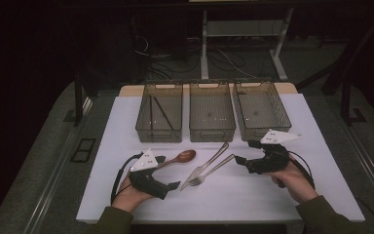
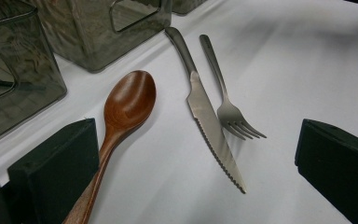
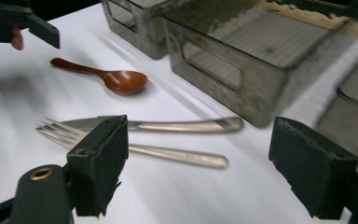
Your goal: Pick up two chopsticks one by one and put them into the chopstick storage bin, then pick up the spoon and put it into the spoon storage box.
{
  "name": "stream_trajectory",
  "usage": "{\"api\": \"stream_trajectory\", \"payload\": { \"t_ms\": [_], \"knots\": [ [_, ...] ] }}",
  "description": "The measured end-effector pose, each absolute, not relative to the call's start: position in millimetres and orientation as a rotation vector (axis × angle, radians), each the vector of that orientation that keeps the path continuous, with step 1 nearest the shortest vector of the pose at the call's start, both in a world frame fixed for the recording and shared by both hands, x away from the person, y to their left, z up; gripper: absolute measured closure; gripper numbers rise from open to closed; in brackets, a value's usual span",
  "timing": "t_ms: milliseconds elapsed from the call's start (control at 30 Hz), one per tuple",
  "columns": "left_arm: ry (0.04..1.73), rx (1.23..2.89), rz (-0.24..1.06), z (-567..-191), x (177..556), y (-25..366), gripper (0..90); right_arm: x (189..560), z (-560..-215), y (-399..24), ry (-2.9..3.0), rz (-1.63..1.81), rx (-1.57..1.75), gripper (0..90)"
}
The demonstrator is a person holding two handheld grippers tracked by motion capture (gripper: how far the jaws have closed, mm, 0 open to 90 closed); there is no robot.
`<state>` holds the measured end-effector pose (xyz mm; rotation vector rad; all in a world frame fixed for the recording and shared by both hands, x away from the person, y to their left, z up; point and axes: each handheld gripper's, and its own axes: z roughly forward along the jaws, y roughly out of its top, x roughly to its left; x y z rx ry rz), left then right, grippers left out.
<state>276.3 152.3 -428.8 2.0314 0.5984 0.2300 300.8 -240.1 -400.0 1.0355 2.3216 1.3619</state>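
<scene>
- Lying on the white table [image 1: 126,195], the fork [image 1: 212,171] is flanked by knife [image 1: 205,165] and right gripper [image 1: 241,152], whose jaws are spread wide, nothing held.
- The left gripper [image 2: 196,177] is seen open near the wooden spoon [image 2: 121,121].

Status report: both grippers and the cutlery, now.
Left gripper open beside the wooden spoon. Right gripper open, empty, near the fork handle. Knife close beside the fork; may crowd the fingers.

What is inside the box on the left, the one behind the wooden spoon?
In the left box, the high view shows thin dark sticks leaning across the bottom, maybe chopsticks. The smoky walls and dim light blur them, so I cannot tell how many, or if anything smaller lies underneath.
</scene>
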Motion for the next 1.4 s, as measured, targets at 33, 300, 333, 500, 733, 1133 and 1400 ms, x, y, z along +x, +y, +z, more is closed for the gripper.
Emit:
{"api": "stream_trajectory", "payload": {
  "t_ms": [33, 300, 333, 500, 733, 1133, 1400],
  "knots": [
    [0.598, 2.033, 0.231, -429.1, 276.2, 152.1, 0.0, 298.9, -401.0, -243.4, 2.313, 1.364, 1.043, 17.9],
    [0.6, 2.036, 0.232, -428.4, 276.0, 153.6, 0.0, 285.2, -413.3, -265.8, 2.264, 1.35, 1.078, 16.9],
    [0.6, 2.034, 0.233, -428.5, 275.9, 153.5, 0.0, 284.0, -414.2, -267.7, 2.261, 1.349, 1.079, 16.9],
    [0.604, 2.03, 0.235, -428.6, 276.0, 153.9, 0.0, 276.1, -420.8, -276.8, 2.226, 1.317, 1.088, 16.9],
    [0.614, 2.024, 0.24, -428.0, 277.8, 156.0, 0.0, 263.5, -427.5, -286.9, 2.25, 1.317, 1.127, 16.7],
    [0.654, 2.013, 0.294, -416.7, 289.0, 159.9, 1.6, 255.2, -438.8, -298.3, 2.242, 1.334, 1.141, 16.7],
    [0.632, 2.038, 0.288, -412.6, 307.7, 150.9, 15.4, 256.3, -439.1, -295.7, 2.252, 1.326, 1.134, 16.8]
  ]
}}
